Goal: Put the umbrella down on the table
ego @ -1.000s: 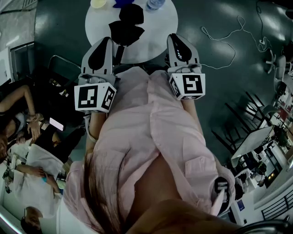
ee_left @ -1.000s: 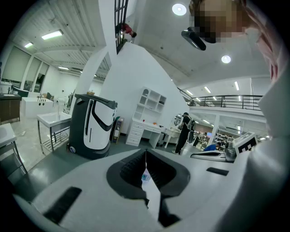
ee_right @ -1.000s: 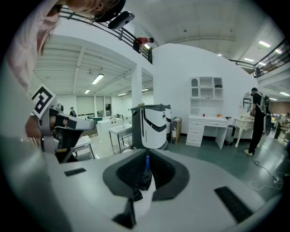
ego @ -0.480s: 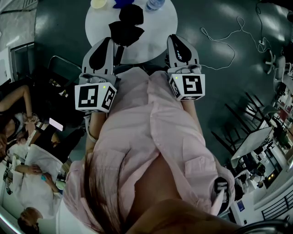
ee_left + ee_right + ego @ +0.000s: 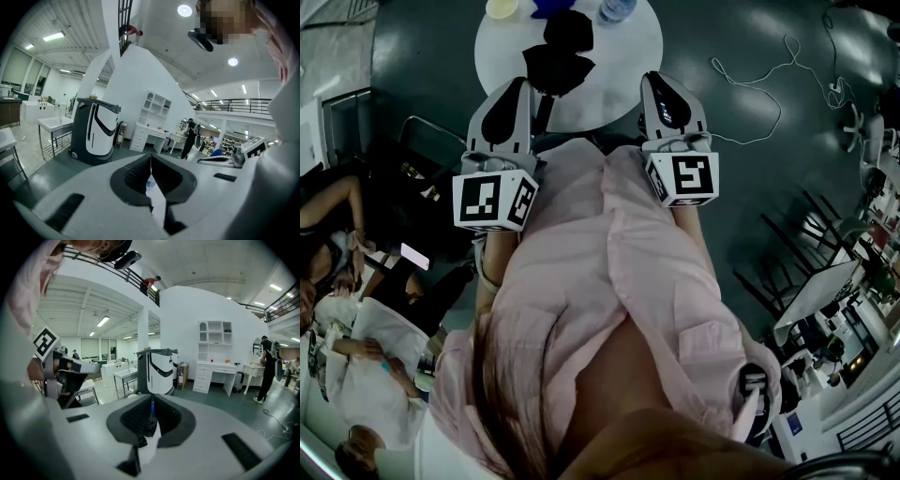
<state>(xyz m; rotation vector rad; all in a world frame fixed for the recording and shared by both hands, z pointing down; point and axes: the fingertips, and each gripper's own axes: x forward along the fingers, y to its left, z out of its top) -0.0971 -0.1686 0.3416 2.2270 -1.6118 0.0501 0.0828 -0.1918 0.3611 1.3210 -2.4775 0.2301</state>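
The black folded umbrella [image 5: 558,52] lies on the round white table [image 5: 623,56] at the top of the head view, with no gripper touching it. My left gripper [image 5: 517,89] hovers at the table's near edge, just short of the umbrella, jaws shut and empty. My right gripper [image 5: 661,89] hangs beside it on the right, also shut with nothing held. In the left gripper view the left gripper's [image 5: 151,161] jaws meet in a thin slit. The right gripper's [image 5: 152,404] jaws also meet, and dark umbrella cloth [image 5: 149,427] shows on the table below them.
A clear bottle [image 5: 617,7], a yellow item [image 5: 501,7] and a blue item [image 5: 548,6] stand at the table's far side. A black-and-white machine [image 5: 161,369] stands beyond. A chair [image 5: 431,141] and seated people [image 5: 347,262] are left; a cable [image 5: 769,84] lies right.
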